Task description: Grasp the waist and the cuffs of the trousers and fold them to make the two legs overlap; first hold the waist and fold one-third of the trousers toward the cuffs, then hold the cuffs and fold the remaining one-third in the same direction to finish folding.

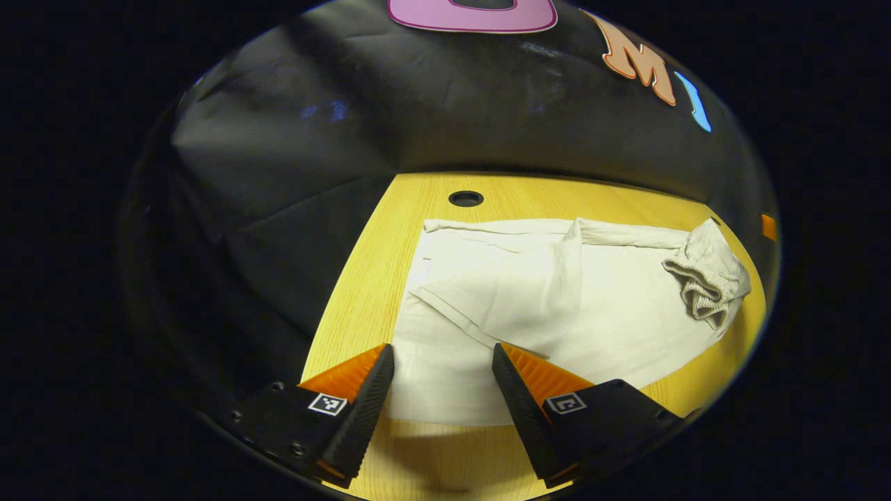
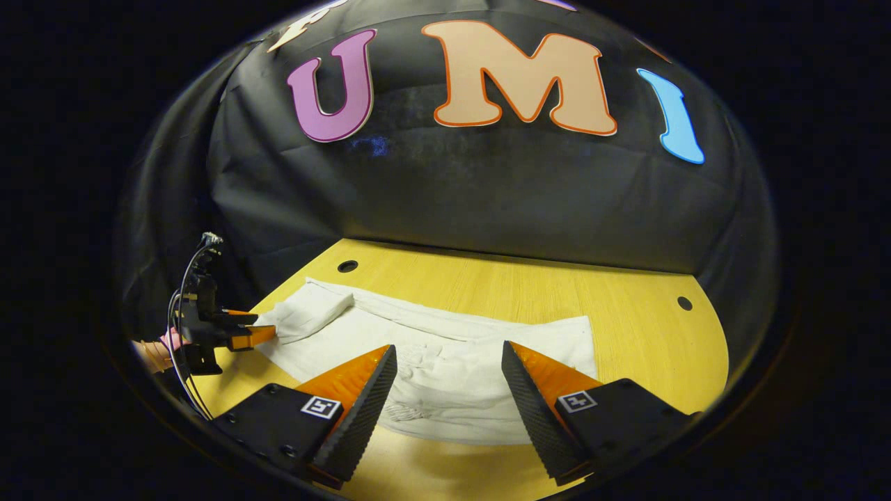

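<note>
One pair of pale trousers [image 2: 445,362] lies on one wooden table [image 2: 557,292], which has two round holes in its top. Two hand-held grippers are present: the left hand-held gripper [image 1: 443,369] and the right hand-held gripper [image 2: 449,369], each with two fingers.

The off-white trousers [image 1: 557,306] [image 2: 452,362] lie spread flat on the wooden table, one end bunched into a crumpled heap.
</note>
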Action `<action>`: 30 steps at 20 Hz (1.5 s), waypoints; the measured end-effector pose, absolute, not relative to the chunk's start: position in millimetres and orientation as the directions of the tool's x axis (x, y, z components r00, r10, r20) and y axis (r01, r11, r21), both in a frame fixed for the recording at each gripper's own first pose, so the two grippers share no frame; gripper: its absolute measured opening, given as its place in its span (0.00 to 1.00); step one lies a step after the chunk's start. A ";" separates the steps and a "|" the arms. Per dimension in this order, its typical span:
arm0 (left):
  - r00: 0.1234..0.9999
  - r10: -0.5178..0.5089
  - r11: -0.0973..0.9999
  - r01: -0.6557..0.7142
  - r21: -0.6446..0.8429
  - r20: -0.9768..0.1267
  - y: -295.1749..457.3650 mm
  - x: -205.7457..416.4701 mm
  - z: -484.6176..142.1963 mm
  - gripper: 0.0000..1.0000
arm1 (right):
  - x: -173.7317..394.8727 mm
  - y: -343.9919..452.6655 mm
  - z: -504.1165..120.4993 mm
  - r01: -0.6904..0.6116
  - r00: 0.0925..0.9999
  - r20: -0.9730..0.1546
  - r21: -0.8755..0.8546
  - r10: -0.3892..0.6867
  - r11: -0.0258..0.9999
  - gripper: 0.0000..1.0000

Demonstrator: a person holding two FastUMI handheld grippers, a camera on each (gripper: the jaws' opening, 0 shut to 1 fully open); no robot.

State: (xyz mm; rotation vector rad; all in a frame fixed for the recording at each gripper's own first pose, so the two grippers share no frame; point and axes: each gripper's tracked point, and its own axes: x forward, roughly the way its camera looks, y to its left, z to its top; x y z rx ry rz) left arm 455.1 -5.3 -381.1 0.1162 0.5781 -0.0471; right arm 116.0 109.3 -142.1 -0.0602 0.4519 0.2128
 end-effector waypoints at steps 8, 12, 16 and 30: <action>0.830 -0.074 0.990 0.127 0.059 -0.552 -20.5 457.4 -384.8 0.72 | 105.5 111.9 -139.6 -0.215 0.876 -0.442 0.004 0.195 0.977 0.94; 0.832 -0.109 0.989 0.147 0.028 -0.545 -29.7 459.0 -384.5 0.09 | 94.7 110.5 -144.2 -0.213 0.869 -0.455 0.014 0.196 0.977 0.97; 0.843 -0.100 0.992 0.123 0.009 -0.528 -33.0 458.6 -374.1 0.00 | 86.1 100.6 -142.9 -0.203 0.871 -0.456 0.002 0.182 0.979 0.94; 0.907 -0.289 0.957 0.267 -0.114 -0.305 -198.9 450.1 -241.7 0.00 | 61.5 18.4 -115.9 -0.170 0.894 -0.412 0.047 0.174 0.984 0.94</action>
